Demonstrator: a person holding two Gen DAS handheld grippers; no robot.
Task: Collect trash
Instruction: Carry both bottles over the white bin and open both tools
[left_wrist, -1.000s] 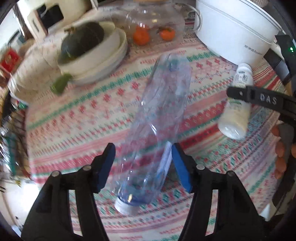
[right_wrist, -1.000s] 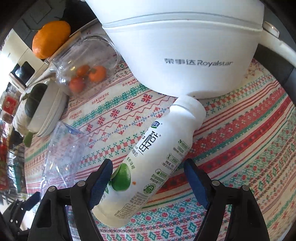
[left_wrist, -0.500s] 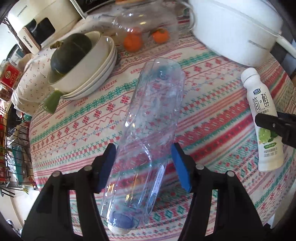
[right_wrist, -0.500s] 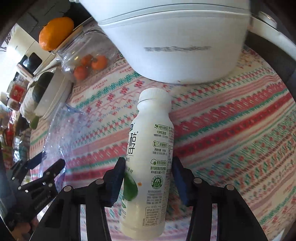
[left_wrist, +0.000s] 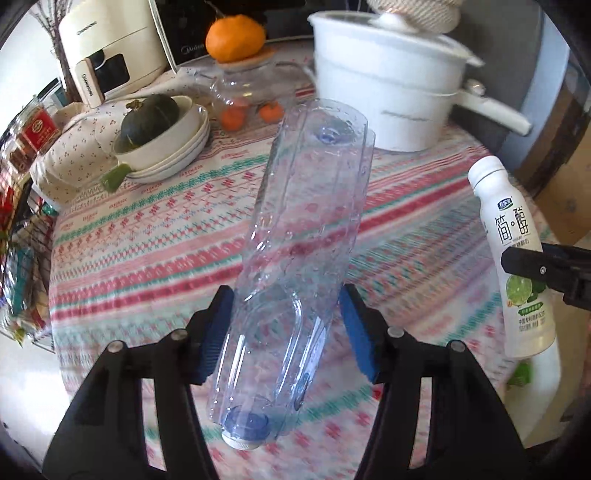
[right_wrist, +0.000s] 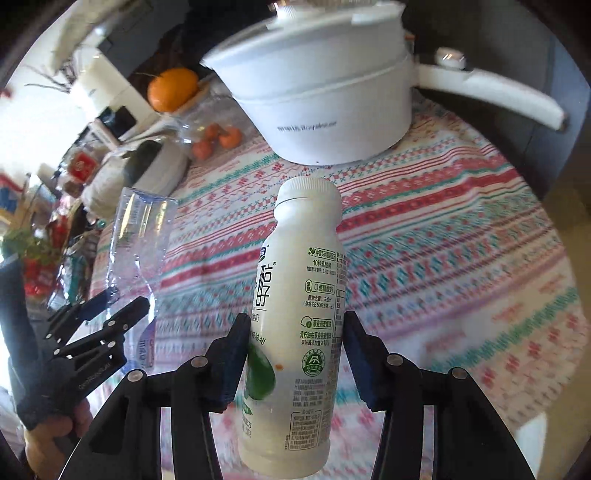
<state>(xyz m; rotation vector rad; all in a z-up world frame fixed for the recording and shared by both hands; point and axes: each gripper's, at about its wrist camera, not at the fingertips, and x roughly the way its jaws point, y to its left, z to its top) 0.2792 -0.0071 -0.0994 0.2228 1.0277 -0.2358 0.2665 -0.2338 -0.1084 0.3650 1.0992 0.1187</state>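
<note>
Both tools were clenched on trash. Nearest in the left wrist view, the left tool (left_wrist: 286, 328) gripped the crumpled clear plastic bottle (left_wrist: 295, 251) between its blue pads, low on the body near the neck, the white cap end toward the camera and the base pointing away, lifted above the bench (left_wrist: 155, 236) with its striped red, teal and white cloth. At the right of that view the right tool (left_wrist: 546, 267) showed as a black finger crossing the white yogurt-drink bottle with a lime picture on its label (left_wrist: 517, 251).

In the right wrist view, the right tool (right_wrist: 293, 356), whose jaws had just been closing, clamped that drink bottle (right_wrist: 299, 314) at mid-body with both pads pressed on its sides; the capped end pointed away, clear of the cloth. To the left a hand (right_wrist: 55, 435) held the left tool (right_wrist: 99, 314) with the clear bottle (right_wrist: 140, 236).

Farther back on the bench sat stacked white bowls holding a dark green squash (left_wrist: 151, 118), a clear glass jar with small oranges inside (left_wrist: 251, 99), a large orange on its lid (left_wrist: 234, 37), and a white lidded pot with a long handle (left_wrist: 391, 85). A cream-coloured appliance (left_wrist: 110, 48) stood behind.
</note>
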